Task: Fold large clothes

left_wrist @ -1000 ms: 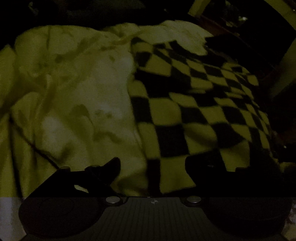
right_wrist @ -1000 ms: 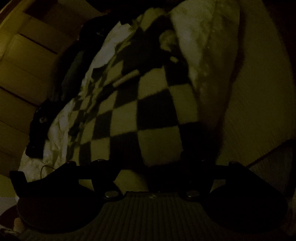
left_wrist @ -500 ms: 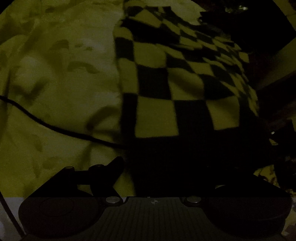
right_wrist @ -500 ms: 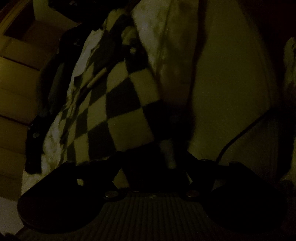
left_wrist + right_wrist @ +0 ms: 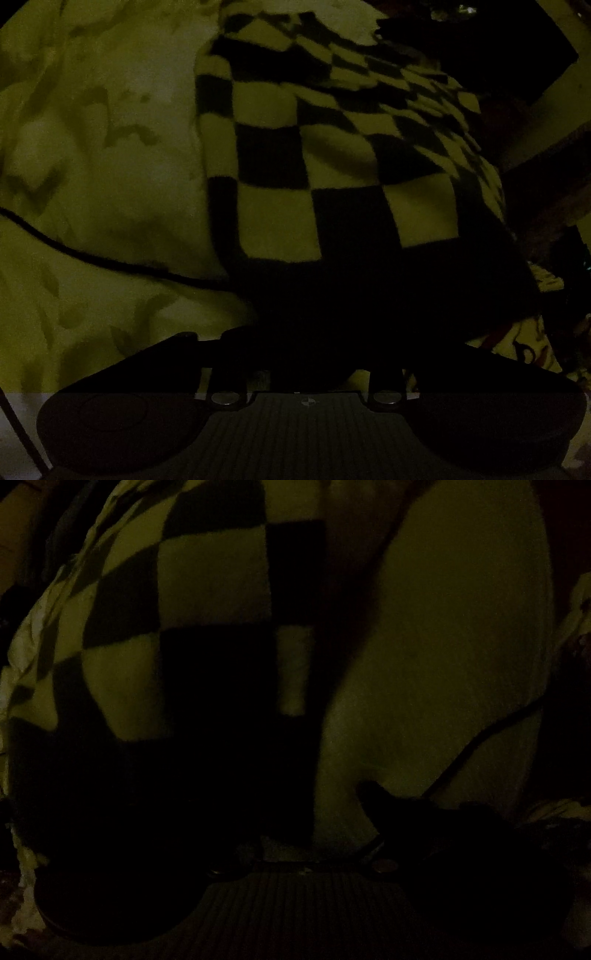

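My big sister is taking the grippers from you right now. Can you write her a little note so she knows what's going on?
Left gripper: low at the dark near hem of the checkered garment; too dark to tell whether its fingers are shut.
Right gripper: at the same garment's near edge; one finger shows, the other is lost in shadow.
The garment lies on pale bedding, a black cable crossing beside it.
Done: no finished fold is visible.
Left: fold it; check both grips first.

Left gripper (image 5: 306, 354) low and level, fingers lost in shadow, right gripper (image 5: 314, 812) likewise, possibly parted
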Demonstrator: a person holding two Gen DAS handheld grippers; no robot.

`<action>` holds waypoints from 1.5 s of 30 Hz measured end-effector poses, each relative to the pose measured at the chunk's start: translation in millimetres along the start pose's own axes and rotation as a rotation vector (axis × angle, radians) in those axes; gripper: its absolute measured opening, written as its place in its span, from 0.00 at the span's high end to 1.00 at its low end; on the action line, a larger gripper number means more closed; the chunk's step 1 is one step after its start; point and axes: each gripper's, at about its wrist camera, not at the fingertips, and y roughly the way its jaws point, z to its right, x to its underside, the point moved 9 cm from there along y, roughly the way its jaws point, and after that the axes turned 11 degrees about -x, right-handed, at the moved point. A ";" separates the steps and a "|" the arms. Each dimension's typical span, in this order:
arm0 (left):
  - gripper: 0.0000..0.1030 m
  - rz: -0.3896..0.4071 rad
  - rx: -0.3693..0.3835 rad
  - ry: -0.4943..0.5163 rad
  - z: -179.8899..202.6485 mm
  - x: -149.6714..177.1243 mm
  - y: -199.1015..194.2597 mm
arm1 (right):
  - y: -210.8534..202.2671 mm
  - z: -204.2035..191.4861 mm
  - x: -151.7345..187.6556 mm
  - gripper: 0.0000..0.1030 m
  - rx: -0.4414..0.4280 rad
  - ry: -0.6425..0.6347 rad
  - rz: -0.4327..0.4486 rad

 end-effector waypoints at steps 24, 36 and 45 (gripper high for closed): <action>0.51 -0.005 0.070 -0.010 -9.1 -25.4 -22.4 | -43.8 -49.6 -14.0 0.92 -0.302 -0.022 0.162; 0.54 0.102 0.324 -0.329 -44.4 -102.8 -48.7 | -153.3 -38.9 -59.5 0.92 -0.835 0.274 0.508; 0.55 0.218 0.223 -0.323 -59.9 -239.6 -18.0 | -180.2 -50.0 -173.4 0.92 -0.845 0.134 0.610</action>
